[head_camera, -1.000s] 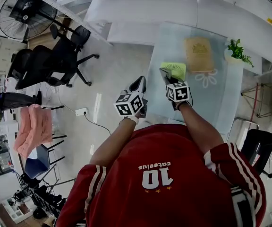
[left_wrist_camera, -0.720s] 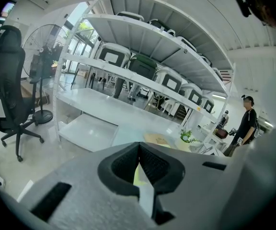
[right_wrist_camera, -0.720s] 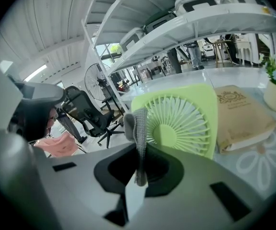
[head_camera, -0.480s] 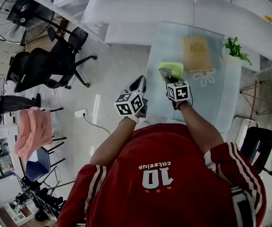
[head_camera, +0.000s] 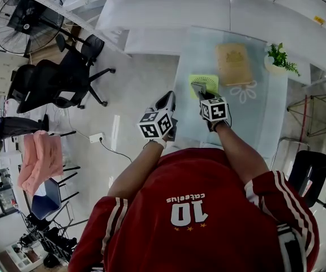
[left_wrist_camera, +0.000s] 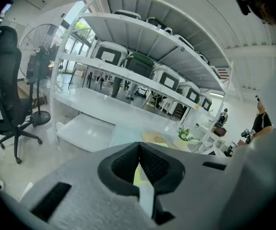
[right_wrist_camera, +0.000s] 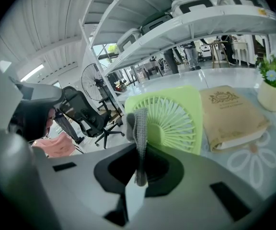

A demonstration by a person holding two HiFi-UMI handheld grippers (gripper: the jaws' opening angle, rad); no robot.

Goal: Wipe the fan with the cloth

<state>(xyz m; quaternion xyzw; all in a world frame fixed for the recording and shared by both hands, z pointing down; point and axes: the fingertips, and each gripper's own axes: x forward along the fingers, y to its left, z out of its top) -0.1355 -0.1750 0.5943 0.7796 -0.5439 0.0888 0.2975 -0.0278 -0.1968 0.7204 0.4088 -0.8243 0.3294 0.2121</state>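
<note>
Head view: small light-green square desk fan (head_camera: 204, 83) stands upright on the pale glass tabletop (head_camera: 253, 123), just beside a tan book (head_camera: 235, 64). The right tool (head_camera: 199, 91) is right at the fan. The left tool (head_camera: 166, 102) hangs off the tabletop edge, apart from it.

Left gripper view: left tool (left_wrist_camera: 139, 150) pressed together with nothing between. The green sliver past the tips is probably the fan.

Right gripper view: right tool (right_wrist_camera: 140, 152) pinches a strip of grey knit cloth (right_wrist_camera: 138, 123), held up against the fan's grille; contact unclear.

Judgement: wiping step, either cloth arriving or between strokes. Next, light pressure across the grille, without tipping the fan.
</note>
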